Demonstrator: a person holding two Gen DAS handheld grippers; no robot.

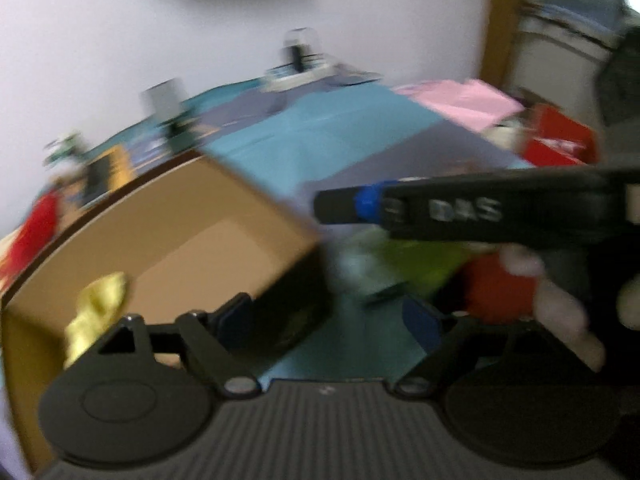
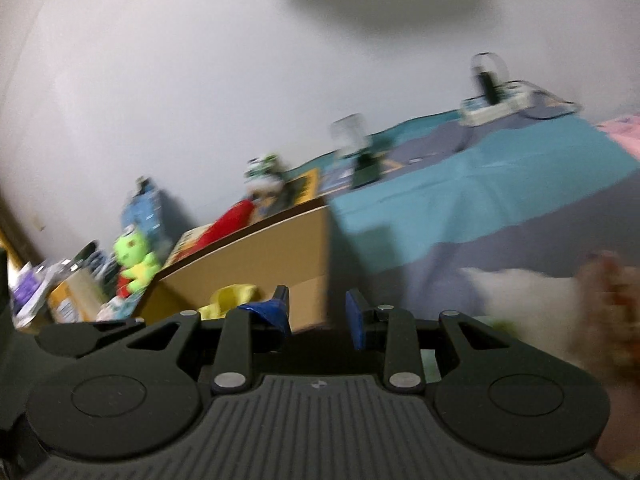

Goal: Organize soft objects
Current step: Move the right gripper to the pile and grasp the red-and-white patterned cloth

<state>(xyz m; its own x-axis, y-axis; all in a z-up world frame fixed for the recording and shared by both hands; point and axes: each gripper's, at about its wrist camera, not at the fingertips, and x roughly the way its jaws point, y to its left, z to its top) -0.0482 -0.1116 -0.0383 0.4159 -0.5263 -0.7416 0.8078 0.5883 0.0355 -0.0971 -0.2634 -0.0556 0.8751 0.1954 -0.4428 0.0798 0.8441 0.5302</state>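
yellow soft toy [image 1: 98,312] lies in the cardboard box [image 1: 192,236] at ten o'clock of the left gripper [image 1: 332,316], fingers apart, empty; lime and red soft things [image 1: 424,264] at one o'clock, nearer; right gripper [image 2: 318,312] fingers apart, empty, white plush [image 2: 524,300] at three o'clock.

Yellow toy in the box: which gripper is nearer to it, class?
Left. The left gripper hangs at the box corner, yellow toy beside its finger; the right gripper is outside the box, farther off.

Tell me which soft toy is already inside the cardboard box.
The yellow one, lying inside the cardboard box. The lime-green toy and red toy lie outside it.
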